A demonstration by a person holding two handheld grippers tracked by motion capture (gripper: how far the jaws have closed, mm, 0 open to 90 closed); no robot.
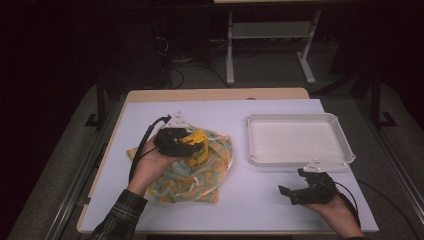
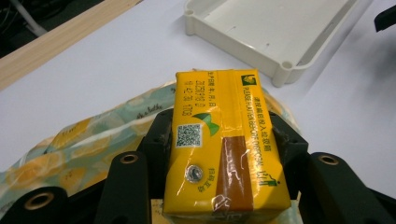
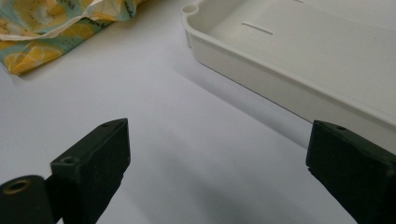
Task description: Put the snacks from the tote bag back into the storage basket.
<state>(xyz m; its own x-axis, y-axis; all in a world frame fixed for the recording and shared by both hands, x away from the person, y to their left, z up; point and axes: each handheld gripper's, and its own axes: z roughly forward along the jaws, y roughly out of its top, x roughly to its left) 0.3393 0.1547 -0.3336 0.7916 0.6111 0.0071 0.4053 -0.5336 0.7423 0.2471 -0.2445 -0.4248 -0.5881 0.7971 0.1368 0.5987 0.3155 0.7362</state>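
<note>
The counter (image 1: 280,210) has a white tray (image 1: 299,139) on its right side. A lemon-print bag (image 1: 200,175) lies to the left. Over the bag, the left gripper (image 1: 192,145) has its fingers clamped on a yellow juice box (image 2: 224,149). The right gripper (image 1: 290,192) sits near the tray, fingers wide apart.

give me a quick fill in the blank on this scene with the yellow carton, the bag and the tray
The left gripper is shut on a ____ drink carton.
The carton is held above a lemon-print ____.
The white tray holds ____.
The right gripper has its jaws ____.

Missing words: yellow; bag; nothing; open
</note>
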